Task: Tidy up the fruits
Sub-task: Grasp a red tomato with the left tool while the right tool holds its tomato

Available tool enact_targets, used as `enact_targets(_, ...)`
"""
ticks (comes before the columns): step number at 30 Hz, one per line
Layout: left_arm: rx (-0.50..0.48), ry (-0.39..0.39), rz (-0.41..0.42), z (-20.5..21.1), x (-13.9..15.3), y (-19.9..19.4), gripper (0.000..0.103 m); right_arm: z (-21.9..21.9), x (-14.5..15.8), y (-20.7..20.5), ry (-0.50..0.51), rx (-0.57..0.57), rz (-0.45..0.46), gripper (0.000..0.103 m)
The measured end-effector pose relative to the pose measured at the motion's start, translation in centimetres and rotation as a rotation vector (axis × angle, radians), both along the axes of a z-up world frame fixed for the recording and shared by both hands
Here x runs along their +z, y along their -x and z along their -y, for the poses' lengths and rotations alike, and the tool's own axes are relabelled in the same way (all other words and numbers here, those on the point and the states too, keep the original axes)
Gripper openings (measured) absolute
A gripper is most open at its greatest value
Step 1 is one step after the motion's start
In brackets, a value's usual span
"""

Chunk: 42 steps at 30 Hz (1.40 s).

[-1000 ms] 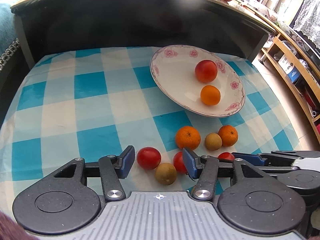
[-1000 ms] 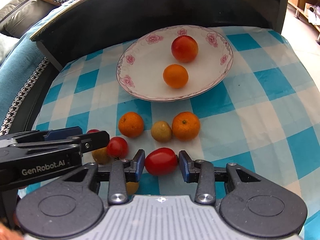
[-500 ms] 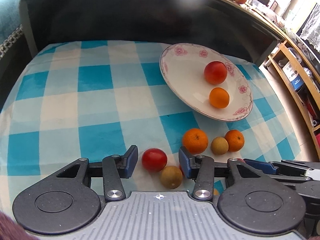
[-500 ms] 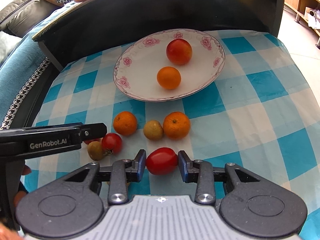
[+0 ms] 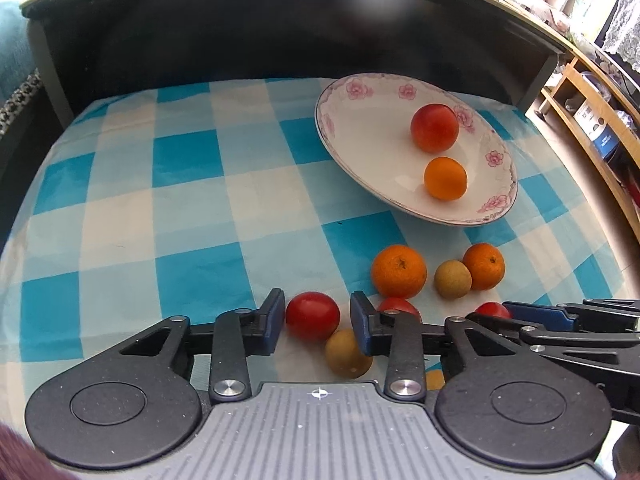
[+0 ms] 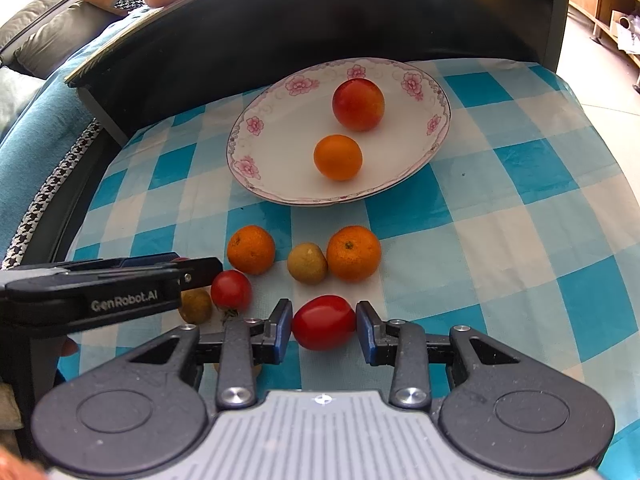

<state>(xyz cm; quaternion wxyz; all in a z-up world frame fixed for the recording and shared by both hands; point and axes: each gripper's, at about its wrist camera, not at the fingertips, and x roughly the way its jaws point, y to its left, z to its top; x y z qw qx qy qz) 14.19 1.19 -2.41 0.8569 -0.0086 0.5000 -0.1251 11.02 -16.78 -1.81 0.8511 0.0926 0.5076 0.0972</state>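
On the blue checked cloth, my left gripper (image 5: pixel 316 322) is closing around a round red tomato (image 5: pixel 313 315). Its left pad touches the tomato and a thin gap remains at the right pad. A brown longan (image 5: pixel 347 354) lies just below. My right gripper (image 6: pixel 323 326) is shut on an oval red tomato (image 6: pixel 324 321), with both pads against it. The flowered plate (image 6: pixel 280 152) behind holds a red fruit (image 6: pixel 358 104) and a small orange (image 6: pixel 338 157). Loose between plate and grippers lie two mandarins (image 6: pixel 251 249) (image 6: pixel 353 253), a longan (image 6: pixel 307 263) and a small tomato (image 6: pixel 231 289).
A dark upright panel (image 5: pixel 240 32) closes off the far side of the cloth. Wooden shelves (image 5: pixel 592 120) stand off to the right. The left gripper's arm (image 6: pixel 120 288) reaches in from the left of the right wrist view, partly covering another longan (image 6: pixel 195 306).
The left jaws have narrowed from wide apart to close around the round red tomato. The right gripper has kept its grip on the oval tomato.
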Motion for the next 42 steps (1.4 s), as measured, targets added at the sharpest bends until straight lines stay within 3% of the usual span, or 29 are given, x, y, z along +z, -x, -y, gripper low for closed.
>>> enact_targets(1, 0.002, -0.006, 0.0, 0.0, 0.0, 0.0, 0.037, -0.1, 0.0, 0.0, 0.002, 0.0, 0.0, 0.037)
enact_targets(19, 0.003, -0.008, -0.004, -0.8, 1.1, 2.7, 0.036, -0.3, 1.8, 1.4, 0.031, 0.011, 0.032, 0.037)
enact_targets(33, 0.005, -0.006, -0.03, -1.2, 0.4, 3.9, 0.036, 1.0, 1.7, 3.9, -0.009, 0.005, -0.033, 0.037)
enact_targets(42, -0.008, -0.009, -0.031, -1.5, 0.1, 4.5, 0.036, -1.1, 0.5, 6.3, 0.024, 0.082, -0.074, 0.038)
